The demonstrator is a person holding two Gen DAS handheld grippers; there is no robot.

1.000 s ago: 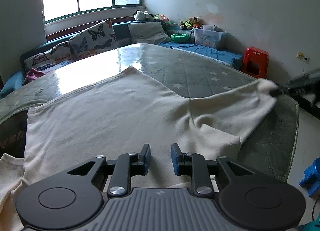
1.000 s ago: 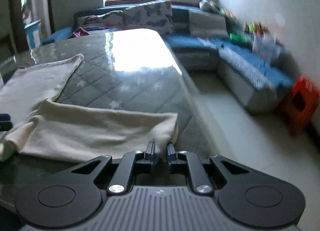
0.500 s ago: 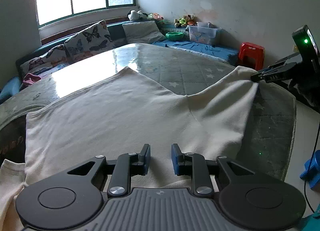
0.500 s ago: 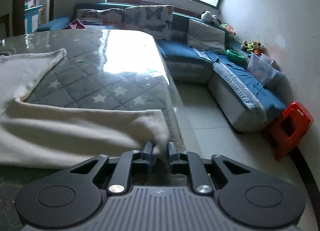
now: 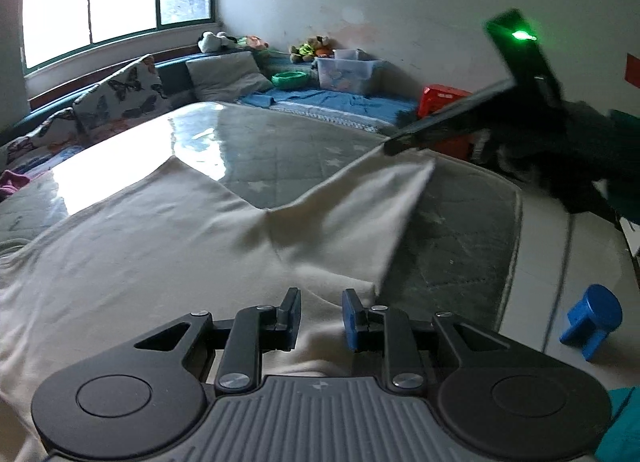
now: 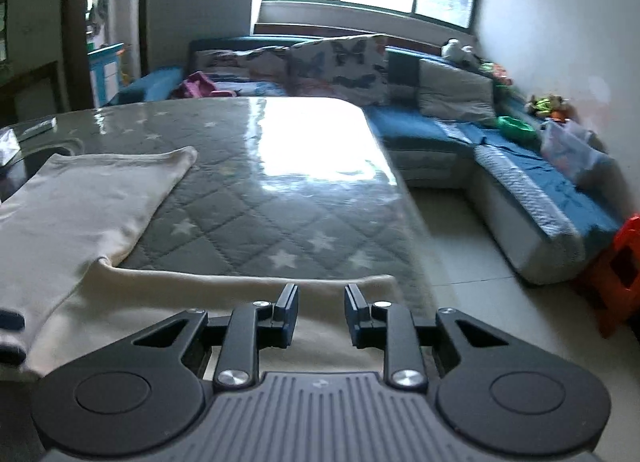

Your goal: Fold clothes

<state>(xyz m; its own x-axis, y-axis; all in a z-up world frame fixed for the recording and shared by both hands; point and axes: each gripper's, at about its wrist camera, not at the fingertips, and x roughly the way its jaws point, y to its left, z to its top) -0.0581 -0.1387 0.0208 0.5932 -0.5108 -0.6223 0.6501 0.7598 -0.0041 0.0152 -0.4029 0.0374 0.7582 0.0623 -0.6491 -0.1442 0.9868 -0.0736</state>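
Observation:
A cream garment (image 5: 160, 246) lies spread on the grey star-quilted table (image 5: 452, 246). Its right sleeve (image 5: 360, 214) stretches toward the table's right edge, its cuff lifted and blurred. My left gripper (image 5: 320, 316) is open just above the garment's near hem. My right gripper (image 6: 321, 312) is open over the sleeve (image 6: 224, 314), with nothing between its fingers. In the left wrist view the right gripper (image 5: 390, 148) shows as a dark blurred shape by the sleeve's cuff. The other sleeve (image 6: 100, 190) lies flat at the left.
A blue sofa (image 6: 520, 170) with butterfly cushions (image 6: 340, 62) wraps the far side and right. A red stool (image 5: 444, 98) and a blue stool (image 5: 592, 318) stand on the floor. A clear storage box (image 5: 344, 74) and toys sit on the sofa.
My right gripper was shut on the sleeve's cuff and pulled it outward; now its fingers have opened and it sits above the sleeve. The left gripper stayed open over the hem.

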